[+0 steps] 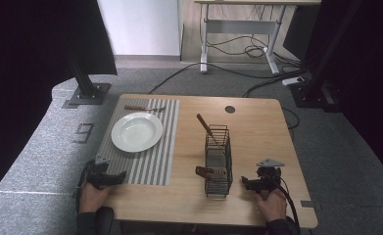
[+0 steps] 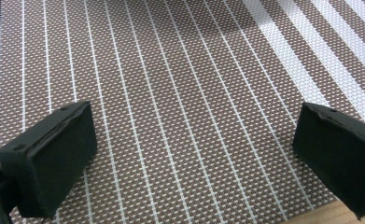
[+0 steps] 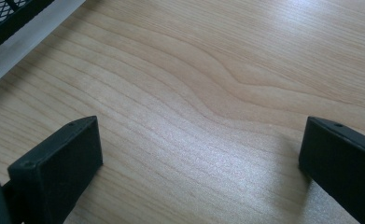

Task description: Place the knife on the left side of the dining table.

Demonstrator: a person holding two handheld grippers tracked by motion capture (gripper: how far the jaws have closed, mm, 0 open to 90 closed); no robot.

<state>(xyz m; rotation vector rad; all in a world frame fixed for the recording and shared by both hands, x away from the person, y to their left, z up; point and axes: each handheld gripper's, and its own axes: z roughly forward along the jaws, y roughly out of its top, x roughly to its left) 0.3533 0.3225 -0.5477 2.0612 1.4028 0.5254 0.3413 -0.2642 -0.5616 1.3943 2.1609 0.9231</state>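
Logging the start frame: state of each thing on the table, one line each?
left gripper: open, over the striped placemat
right gripper: open, over bare table
white plate: empty, on placemat
wire rack: upright, wooden-handled utensil leaning out, another sticking out its left side
wooden-handled utensil: flat, beyond the plate

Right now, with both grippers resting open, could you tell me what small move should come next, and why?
Probably bring the right gripper left toward the wire basket: its jaws are open, empty and close by, and a wooden-handled utensil sticks out of it, easy to grasp.
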